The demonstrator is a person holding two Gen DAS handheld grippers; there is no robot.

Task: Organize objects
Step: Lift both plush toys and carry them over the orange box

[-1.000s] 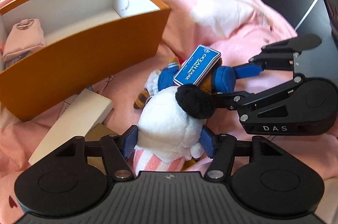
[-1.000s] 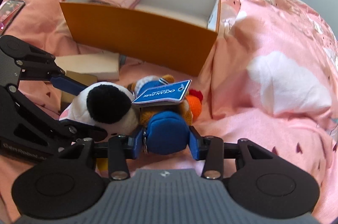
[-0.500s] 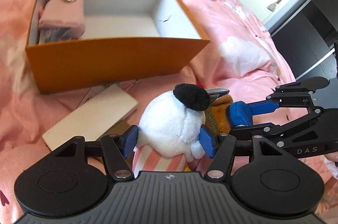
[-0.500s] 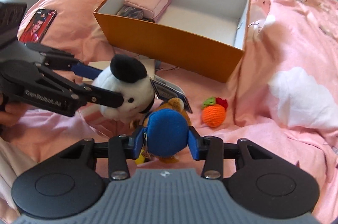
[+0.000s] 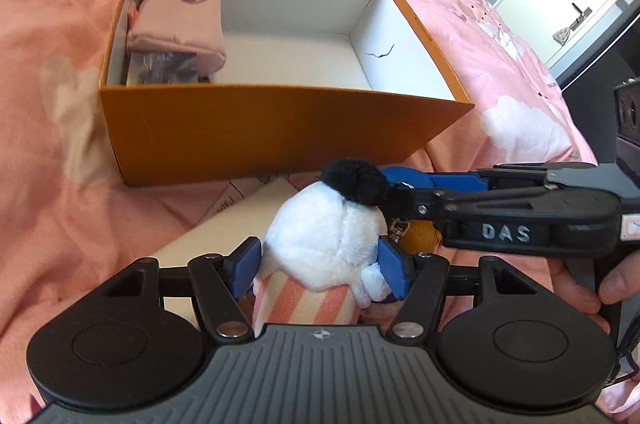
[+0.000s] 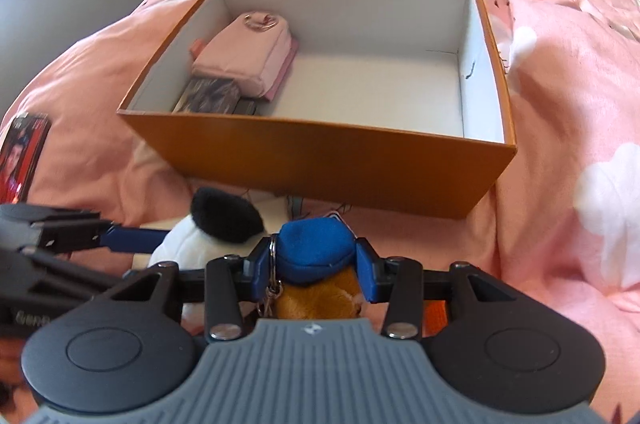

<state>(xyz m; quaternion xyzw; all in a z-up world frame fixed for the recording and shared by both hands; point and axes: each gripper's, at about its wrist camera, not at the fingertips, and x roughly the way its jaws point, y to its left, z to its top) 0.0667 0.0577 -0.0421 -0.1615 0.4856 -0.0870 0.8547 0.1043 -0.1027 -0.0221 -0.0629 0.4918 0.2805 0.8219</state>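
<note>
Both plush toys have come up off the bedding since the earlier frames and are now sitting closer to the orange box [image 5: 256,128], whose open top is showing far more of its white floor than a second ago. The left gripper [image 5: 320,270] is pinching the white plush [image 5: 324,236] between its blue pads, the toy's black ear pointing away from the camera and its pink-striped body hanging back toward the gripper's base; the jaws have just been easing slightly wider, yet the pads are still pressing into the fur on both sides. The right gripper [image 6: 316,264] is clamping the brown plush [image 6: 316,298] by its blue cap [image 6: 314,248], the cap sitting squarely between the pads and a metal keyring dangling at the left pad. The two toys are hanging side by side, nearly touching, just in front of the box's near wall and not yet over its opening. Inside the box, a pink pouch [image 6: 244,54] is lying against the left end on top of a dark patterned item [image 6: 210,96], leaving the rest of the floor bare. A flat cream box [image 5: 224,228] is lying on the pink bedding [image 5: 60,184] under the white plush, and a phone [image 6: 22,152] is resting at the far left of the right wrist view.
</note>
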